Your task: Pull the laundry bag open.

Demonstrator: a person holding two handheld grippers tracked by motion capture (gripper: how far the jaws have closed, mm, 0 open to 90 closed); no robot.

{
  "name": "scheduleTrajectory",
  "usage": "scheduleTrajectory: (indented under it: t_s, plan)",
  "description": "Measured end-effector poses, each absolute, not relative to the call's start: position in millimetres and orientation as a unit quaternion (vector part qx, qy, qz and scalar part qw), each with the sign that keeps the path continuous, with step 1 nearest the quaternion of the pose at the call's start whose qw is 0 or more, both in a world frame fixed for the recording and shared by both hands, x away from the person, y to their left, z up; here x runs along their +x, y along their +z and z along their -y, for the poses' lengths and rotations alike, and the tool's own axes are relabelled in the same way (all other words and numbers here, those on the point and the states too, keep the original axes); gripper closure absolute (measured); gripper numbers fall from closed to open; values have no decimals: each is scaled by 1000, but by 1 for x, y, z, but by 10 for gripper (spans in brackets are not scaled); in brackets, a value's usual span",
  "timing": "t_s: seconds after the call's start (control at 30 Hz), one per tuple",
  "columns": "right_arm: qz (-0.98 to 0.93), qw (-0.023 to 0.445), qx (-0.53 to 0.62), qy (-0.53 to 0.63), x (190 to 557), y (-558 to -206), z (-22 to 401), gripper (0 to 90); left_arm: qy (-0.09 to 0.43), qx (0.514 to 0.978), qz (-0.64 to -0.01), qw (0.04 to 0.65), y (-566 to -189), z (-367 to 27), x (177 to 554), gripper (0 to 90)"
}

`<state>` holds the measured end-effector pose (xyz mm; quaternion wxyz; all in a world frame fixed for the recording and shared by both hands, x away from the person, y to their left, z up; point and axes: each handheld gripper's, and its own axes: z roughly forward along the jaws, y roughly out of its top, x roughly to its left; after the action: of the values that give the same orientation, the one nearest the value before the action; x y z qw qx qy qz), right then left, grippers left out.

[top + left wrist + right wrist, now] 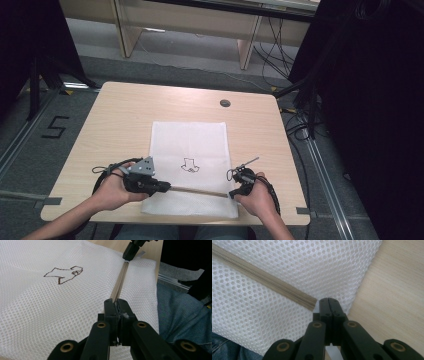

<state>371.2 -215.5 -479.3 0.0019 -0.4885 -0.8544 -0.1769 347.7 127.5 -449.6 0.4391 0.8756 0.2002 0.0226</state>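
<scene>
Lying flat on the table (115,115), a white mesh bag (190,145) has its beige zipper (200,191) running across the end nearest the person, and everything else is placed from that zipper. At the zipper's left end the left tongs (167,188) are closed tight; the left gripper view shows the left tongs (117,305) pinching the zipper (120,281) between them, with a bit of white mesh caught at the pads. At the zipper's right end the right tongs (232,194) are also closed. In the right gripper view the right tongs (328,301) sit shut just past the end of the zipper (262,280), tips down on the bag (287,260) near its corner; whether they nip the mesh there cannot be told. Beyond the zipper, toward the middle of the bag, a small dark shirt outline (189,165) is printed. Far beyond it, near the table's far edge, is a round dark cable hole (225,103). On the near side of the zipper, blue denim (180,312) shows past the bag's edge.
</scene>
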Motion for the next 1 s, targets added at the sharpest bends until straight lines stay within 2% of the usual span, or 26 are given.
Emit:
scheduleTrajectory:
  t_s: [1.0]
  plan:
    - [858,-1,-483,-177,372,-480,216,900,20,866,-220,448,-449,-136,345,873]
